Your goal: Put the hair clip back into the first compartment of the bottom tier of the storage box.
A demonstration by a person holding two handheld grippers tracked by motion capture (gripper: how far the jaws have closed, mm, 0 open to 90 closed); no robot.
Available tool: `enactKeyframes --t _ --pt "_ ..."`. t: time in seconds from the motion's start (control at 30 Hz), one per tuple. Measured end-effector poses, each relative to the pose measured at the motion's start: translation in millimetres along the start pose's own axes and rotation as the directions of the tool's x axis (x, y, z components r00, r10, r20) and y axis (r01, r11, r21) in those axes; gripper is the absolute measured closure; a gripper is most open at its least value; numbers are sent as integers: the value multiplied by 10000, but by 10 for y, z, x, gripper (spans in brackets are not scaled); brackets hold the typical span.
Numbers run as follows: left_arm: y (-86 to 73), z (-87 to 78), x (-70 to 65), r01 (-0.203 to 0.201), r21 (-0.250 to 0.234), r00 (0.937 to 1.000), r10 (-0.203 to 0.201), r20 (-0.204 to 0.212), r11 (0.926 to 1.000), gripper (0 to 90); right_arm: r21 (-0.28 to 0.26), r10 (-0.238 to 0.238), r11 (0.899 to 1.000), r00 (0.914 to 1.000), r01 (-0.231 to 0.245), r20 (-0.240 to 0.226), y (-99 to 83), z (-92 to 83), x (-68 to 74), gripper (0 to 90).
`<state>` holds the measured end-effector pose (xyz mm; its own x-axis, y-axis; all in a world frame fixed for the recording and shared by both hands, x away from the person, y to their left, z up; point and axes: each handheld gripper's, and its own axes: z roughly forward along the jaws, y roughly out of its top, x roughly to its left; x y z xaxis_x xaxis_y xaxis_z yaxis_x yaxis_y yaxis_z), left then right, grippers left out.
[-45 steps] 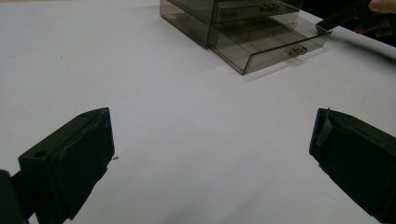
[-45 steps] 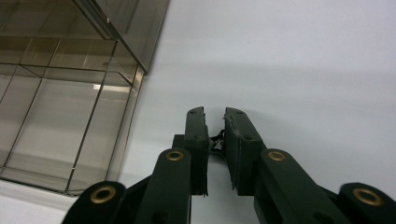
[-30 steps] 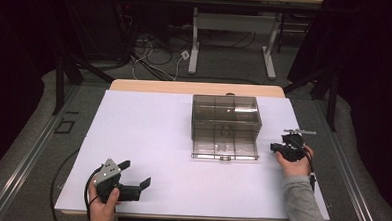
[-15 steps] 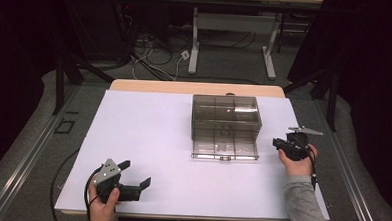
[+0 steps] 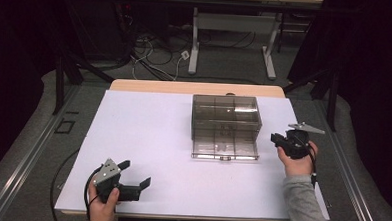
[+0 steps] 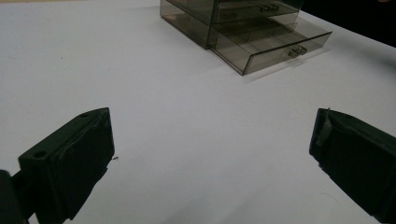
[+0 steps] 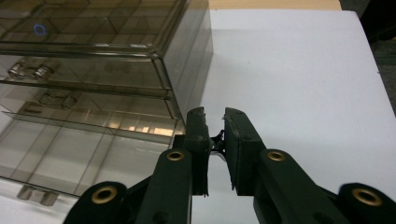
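Note:
A smoky see-through drawer box [image 5: 226,117] stands right of the table's middle, its lower drawer [image 5: 225,146] pulled out toward me. The box's corner [image 7: 93,56] also shows in the right gripper view. My right gripper [image 5: 275,138] hovers just right of the open drawer and points at it. Its jaws are almost together, pinching a small dark object [image 7: 217,138] whose kind I cannot make out. My left gripper [image 5: 136,172] rests at the near left of the table, wide open with nothing between its fingers [image 6: 70,158]. The box [image 6: 243,28] lies far ahead of it.
A white sheet [image 5: 148,128] covers the table, with a wooden strip [image 5: 185,87] bare at the far edge. Cables [image 5: 156,63] lie on the floor beyond, near another table's legs [image 5: 194,45]. Dark floor drops off at both sides.
My right gripper has risen a little and drifted slightly right, away from the drawer's front corner, still nearly closed. The left gripper and the drawer box have stayed put.

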<state>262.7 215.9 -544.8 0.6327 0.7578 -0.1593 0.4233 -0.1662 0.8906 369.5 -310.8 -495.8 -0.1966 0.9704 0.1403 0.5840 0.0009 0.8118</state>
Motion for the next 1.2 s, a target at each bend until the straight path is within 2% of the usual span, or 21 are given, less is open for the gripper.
enactKeyframes --t 0.3,0.5,0.53,0.57,0.67,0.87,1.2 --pt "1 0 2 -8 -2 10000 8 -2 10000 4 -208 -216 9996 9987 207 -451 67 -84 153 798" --pt "1 -1 3 -12 -6 10000 12 -6 10000 3 -383 -604 9976 9961 580 -648 93 -106 253 798" --pt "1 -2 2 -10 -1 10000 10 -9 10000 3 -378 -458 9983 9967 434 -663 93 -112 282 798" --pt "1 -1 2 -11 -9 10000 11 -7 10000 4 -381 -593 9977 9958 568 -695 97 -118 287 798" --pt "0 0 2 -8 0 10000 8 -1 10000 4 -435 -575 9976 9948 540 -840 102 -129 338 798" --pt "0 3 2 -6 1 10000 6 0 10000 4 -548 -845 9954 9909 791 -1049 102 -120 419 798" --pt "0 4 4 3 -1 10000 -3 1 10000 4 -626 -805 9955 9847 716 -1544 81 -84 515 798"
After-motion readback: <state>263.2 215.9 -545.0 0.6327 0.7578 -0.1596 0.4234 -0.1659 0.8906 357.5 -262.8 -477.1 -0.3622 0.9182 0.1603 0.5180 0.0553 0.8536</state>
